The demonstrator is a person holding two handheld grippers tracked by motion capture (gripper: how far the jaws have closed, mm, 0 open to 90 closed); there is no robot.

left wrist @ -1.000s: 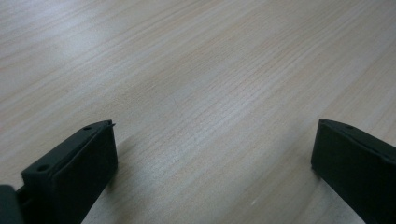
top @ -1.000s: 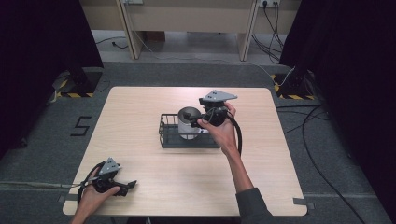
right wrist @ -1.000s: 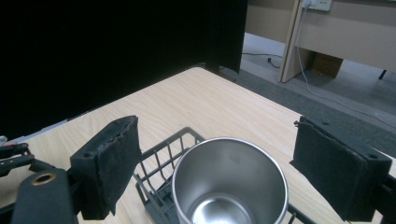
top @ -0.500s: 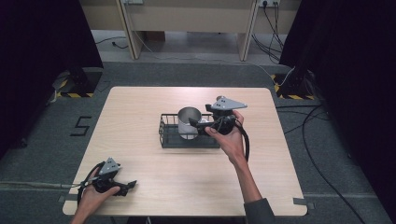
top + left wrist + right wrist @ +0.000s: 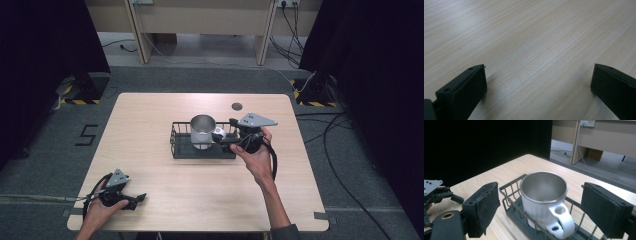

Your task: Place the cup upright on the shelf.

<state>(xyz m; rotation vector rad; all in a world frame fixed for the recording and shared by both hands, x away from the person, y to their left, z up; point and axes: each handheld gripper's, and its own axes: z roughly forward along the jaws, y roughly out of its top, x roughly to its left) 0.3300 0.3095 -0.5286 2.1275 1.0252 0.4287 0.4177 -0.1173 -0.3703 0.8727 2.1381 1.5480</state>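
While the table [image 5: 150,125] carries the wire rack [image 5: 181,148] mid-board, mug [image 5: 202,131] upright inside, handle toward right gripper [image 5: 225,141]. Right gripper: jaws apart, straddling handle [image 5: 560,221], holding nothing. Left gripper [image 5: 135,200]: open, empty, well apart. High view hides the handle gap; right gripper view shows it.

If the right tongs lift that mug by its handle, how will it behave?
The mug looks rigid: steel lining, white shell, so it probably won't flex. The smooth looped handle may be slippery and let the cup swing under the open right tongs. Empty, it is probably light. It stands upright in the wire basket, whose walls could catch it.
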